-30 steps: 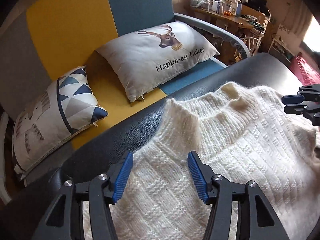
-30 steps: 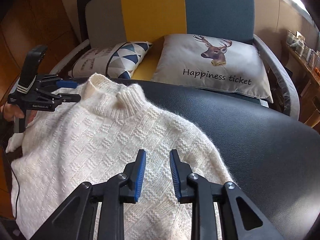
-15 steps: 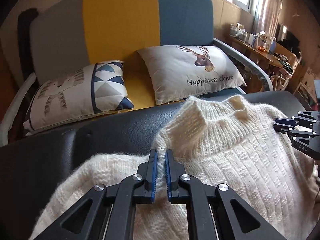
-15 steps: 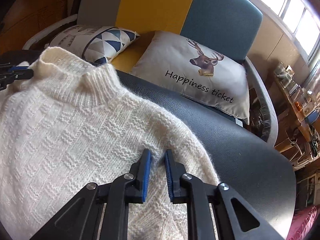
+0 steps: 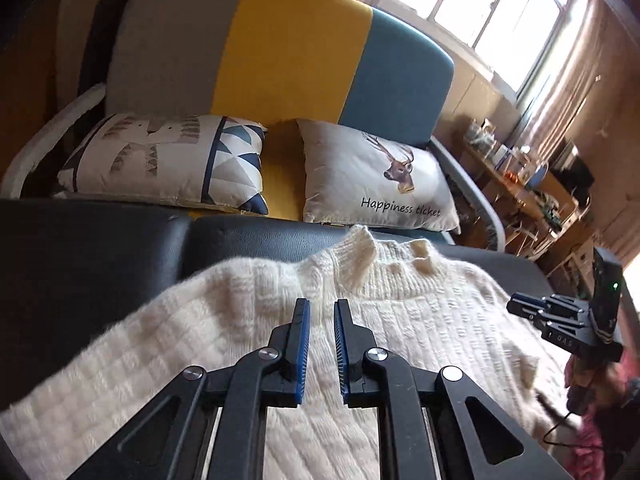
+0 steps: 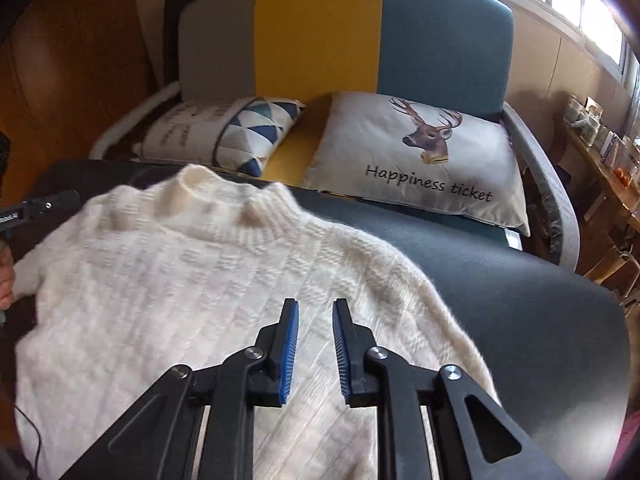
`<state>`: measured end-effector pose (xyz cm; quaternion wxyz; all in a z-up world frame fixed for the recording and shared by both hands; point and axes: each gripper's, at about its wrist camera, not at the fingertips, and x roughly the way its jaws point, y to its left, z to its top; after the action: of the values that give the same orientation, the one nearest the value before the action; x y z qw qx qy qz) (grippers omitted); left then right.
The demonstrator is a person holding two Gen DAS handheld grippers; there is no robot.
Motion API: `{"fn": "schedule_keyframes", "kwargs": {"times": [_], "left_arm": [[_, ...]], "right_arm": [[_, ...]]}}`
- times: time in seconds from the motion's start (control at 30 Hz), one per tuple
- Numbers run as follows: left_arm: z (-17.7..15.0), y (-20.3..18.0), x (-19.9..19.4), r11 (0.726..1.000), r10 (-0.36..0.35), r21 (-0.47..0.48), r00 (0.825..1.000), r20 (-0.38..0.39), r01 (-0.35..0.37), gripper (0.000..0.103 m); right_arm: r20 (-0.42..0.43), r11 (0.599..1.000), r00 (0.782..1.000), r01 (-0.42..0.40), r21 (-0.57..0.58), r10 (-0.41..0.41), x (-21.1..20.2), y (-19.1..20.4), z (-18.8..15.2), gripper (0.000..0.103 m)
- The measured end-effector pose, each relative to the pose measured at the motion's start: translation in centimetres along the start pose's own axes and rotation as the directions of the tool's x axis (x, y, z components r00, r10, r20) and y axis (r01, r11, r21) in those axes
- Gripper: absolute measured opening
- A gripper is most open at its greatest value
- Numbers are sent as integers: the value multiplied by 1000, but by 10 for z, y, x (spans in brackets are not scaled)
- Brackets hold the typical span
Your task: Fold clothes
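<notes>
A cream knitted sweater [image 5: 420, 320] [image 6: 180, 280] lies spread on a black padded surface [image 5: 100, 260], its collar toward the sofa. My left gripper [image 5: 322, 304] is closed to a narrow gap on the knit of the shoulder just left of the collar. My right gripper [image 6: 316, 304] pinches the knit near the other shoulder edge. Each gripper shows in the other's view: the right gripper [image 5: 516, 306] at the far right, the left gripper [image 6: 60, 200] at the far left. The sweater's lower part is hidden under the gripper bodies.
Behind the black surface [image 6: 520, 300] stands a grey, yellow and blue sofa [image 5: 288, 48] with a deer pillow [image 5: 380, 180] and a triangle-patterned pillow [image 5: 168, 160]. A cluttered wooden side table [image 5: 520, 184] sits at the right. A person's hand [image 5: 600, 384] holds the right gripper.
The left gripper went from wide open to closed on the shoulder; the right one narrowed too. Both cameras have since tilted up, and the sweater looks blurred from motion.
</notes>
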<state>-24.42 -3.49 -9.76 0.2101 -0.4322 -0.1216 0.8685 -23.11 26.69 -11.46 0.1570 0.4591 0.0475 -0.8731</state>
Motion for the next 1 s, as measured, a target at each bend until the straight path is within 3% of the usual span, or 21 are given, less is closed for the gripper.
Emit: {"fn": "schedule_keyframes", "kwargs": {"times": [0.13,0.3,0.47,0.57,0.63,0.73,0.8,0.83,0.9,1.0], "left_arm": [[-52,-6,-30,999,-34,11,999,-40,34,17],[-121,-37,-40,995,-59,66,988,-142,69,17],[-170,-67,-40,987,-57,136,976,-212,87,17],[-187,-79,-38,983,-32,170,971,-235,74,17],[-191,-79,-35,981,-21,183,970,-242,67,17],[-196,-78,-30,978,-11,200,967,-253,63,18],[-196,-75,-29,978,-16,199,966,-258,69,18],[-196,-74,-29,977,-21,200,965,-260,75,18],[-195,-71,-27,974,-29,207,964,-263,86,17],[-196,-70,-28,973,-27,215,966,-256,85,17]], "right_arm": [[-76,993,997,6,116,3,-23,-15,-42,21],[-165,963,986,20,269,26,-51,-36,-96,21],[-69,799,987,-77,596,147,-48,-87,-137,26],[36,724,975,-189,663,221,-41,-89,-136,26],[43,710,969,-209,672,244,-31,-82,-129,26],[9,771,987,-129,623,158,-14,-71,-121,24],[-90,891,995,84,446,-49,-4,-53,-107,8],[-103,935,979,198,295,-175,0,-39,-99,8],[-111,933,932,354,63,-346,10,-20,-89,8],[-129,946,954,289,148,-271,13,-37,-85,9]]}}
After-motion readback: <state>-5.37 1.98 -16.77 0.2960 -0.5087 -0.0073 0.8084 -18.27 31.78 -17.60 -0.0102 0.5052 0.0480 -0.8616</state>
